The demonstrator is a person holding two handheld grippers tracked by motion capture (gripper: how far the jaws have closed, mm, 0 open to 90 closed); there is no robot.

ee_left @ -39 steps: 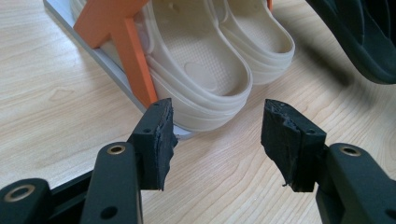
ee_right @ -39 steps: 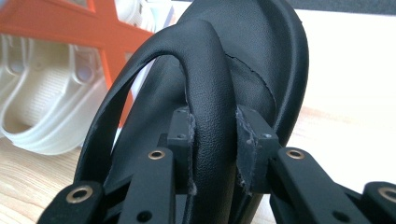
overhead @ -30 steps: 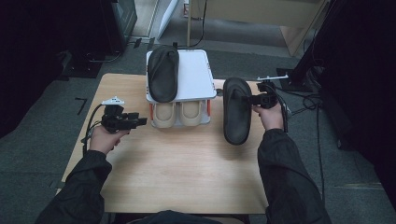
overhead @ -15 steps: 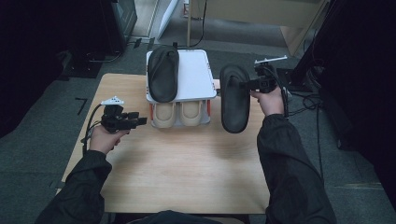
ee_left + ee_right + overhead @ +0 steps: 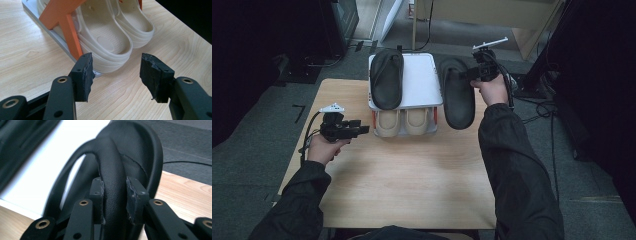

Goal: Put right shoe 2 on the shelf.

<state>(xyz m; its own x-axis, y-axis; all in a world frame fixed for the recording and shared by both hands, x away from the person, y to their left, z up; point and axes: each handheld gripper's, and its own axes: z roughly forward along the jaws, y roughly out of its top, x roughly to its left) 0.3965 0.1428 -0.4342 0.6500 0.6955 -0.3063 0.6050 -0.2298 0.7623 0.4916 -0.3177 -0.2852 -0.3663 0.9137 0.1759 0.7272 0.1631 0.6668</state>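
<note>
Your cream clogs sit half hidden under the white shelf at the tabletop's far edge. In the right gripper view, the black sandal's sole is blurred, its toe cut off below.

We seem to be in a lab or test room set up for recording, not a home. We see a plain wooden table standing alone on grey carpet tiles, with loose black cables trailing across the floor beside it. Dark equipment cabinets stand at the far left, and a pale wooden cabinet stands behind. On the table we find a small white shoe rack with orange legs, holding sandals as practice props. The hand-held grippers with cables and cameras fit such a workplace.
</note>
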